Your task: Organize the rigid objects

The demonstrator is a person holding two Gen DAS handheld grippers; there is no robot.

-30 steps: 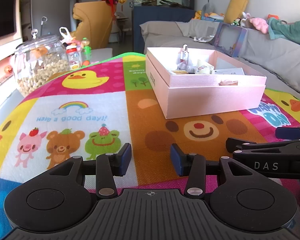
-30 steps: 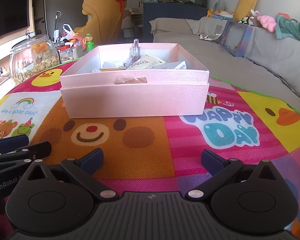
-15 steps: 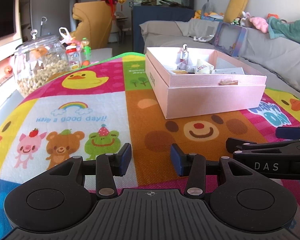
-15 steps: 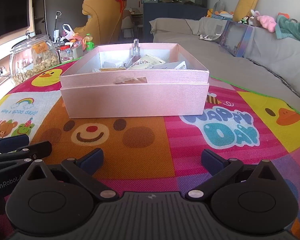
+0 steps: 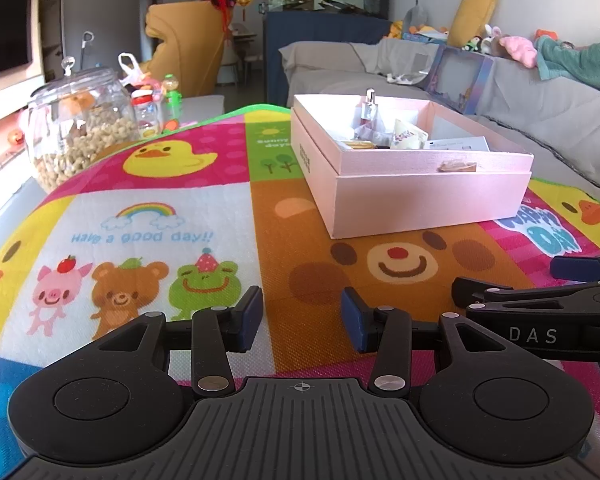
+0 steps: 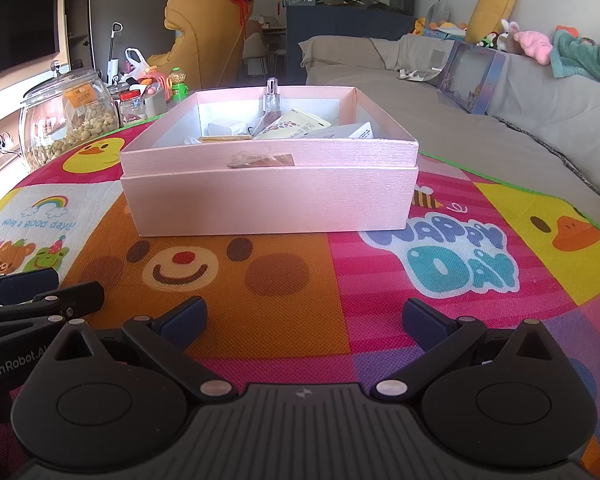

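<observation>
The pink box (image 6: 268, 196) sits in the middle of the bright mat (image 6: 440, 320), a little way off from both grippers, and small things like a little glass bottle (image 6: 271, 98) and packets are inside it, likely so they stay tidy together. The left gripper (image 5: 302, 318) and the right gripper (image 6: 304, 318) wait low over the near side of the mat. Both have their jaws spread apart with nothing between them, likely ready to reach for the box.

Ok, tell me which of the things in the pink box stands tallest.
The small clear spray bottle with the silver cap: it stands upright at the back of the pink box, poking above the rim, while the packets and cards around it lie low.
</observation>
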